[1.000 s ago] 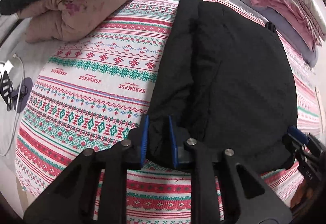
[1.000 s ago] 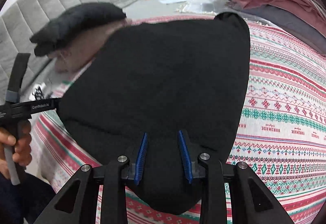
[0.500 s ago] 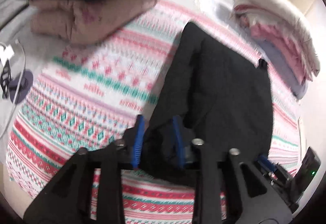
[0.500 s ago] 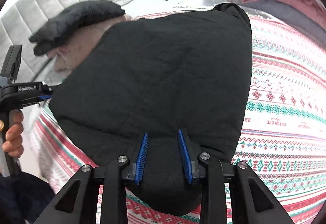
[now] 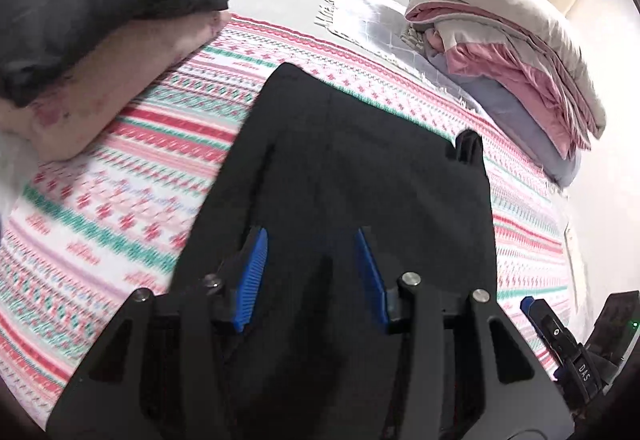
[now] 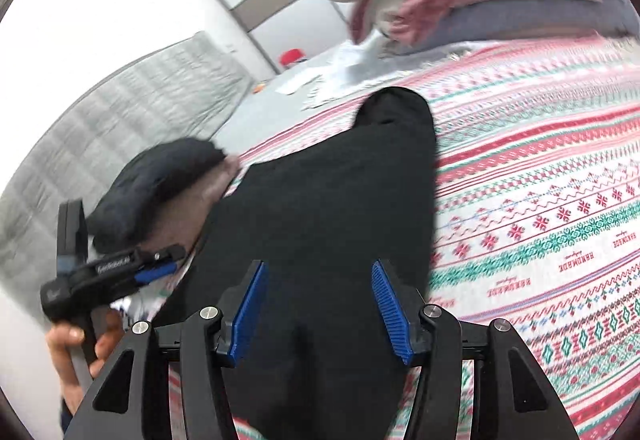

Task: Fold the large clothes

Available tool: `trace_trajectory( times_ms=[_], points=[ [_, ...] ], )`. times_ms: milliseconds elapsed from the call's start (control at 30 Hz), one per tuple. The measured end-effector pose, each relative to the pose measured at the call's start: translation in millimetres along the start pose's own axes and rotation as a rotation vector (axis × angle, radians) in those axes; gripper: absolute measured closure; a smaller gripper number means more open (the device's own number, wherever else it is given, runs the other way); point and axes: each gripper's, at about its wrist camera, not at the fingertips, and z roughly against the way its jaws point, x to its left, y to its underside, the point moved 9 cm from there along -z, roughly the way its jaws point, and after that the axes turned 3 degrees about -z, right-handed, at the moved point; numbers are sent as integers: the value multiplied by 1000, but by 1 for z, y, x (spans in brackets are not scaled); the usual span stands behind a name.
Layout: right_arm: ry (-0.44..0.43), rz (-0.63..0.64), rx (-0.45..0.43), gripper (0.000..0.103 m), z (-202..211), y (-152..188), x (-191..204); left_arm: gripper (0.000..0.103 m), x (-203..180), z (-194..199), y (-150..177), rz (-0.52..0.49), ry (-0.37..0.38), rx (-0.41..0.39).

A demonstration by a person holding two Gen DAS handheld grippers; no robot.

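From the left wrist view, a black garment (image 5: 360, 168) lies folded into a long, narrow slab on a bedspread (image 5: 132, 180) patterned in red, green and white bands; its fabric is matte and thick, with soft lengthwise creases and a small flap standing up at its far right corner. The left gripper (image 5: 310, 274) hovers over the near end of the garment with its blue pads spread apart and nothing between them. A stack of a dark and a pink folded blanket (image 5: 92, 24) sits at the far left, and a pile of cream, pink and grey bedding (image 5: 516, 52) at the far right. From the right wrist view, the same black garment (image 6: 332, 200) stretches away from the camera, tapering to a rounded far end, its right edge straight against the bedspread (image 6: 540, 208). The right gripper (image 6: 316, 310) is likewise released, pads wide apart above the cloth. At the left, a hand (image 6: 80, 352) holds the other gripper's handle.
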Motion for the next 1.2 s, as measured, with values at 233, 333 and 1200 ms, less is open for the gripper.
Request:
trace_trajectory(
  times_ms=[233,333,1200],
  points=[
    [47,-19,33,47,-66,-64,0,55,8,-46,-25,11,-56,1],
    [92,-4,118,47,-124,-69,-5,48,27,-70,-14,42,-79,60],
    [105,139,159,30,-15,42,28,46,47,30,34,84,17,3]
  ],
)
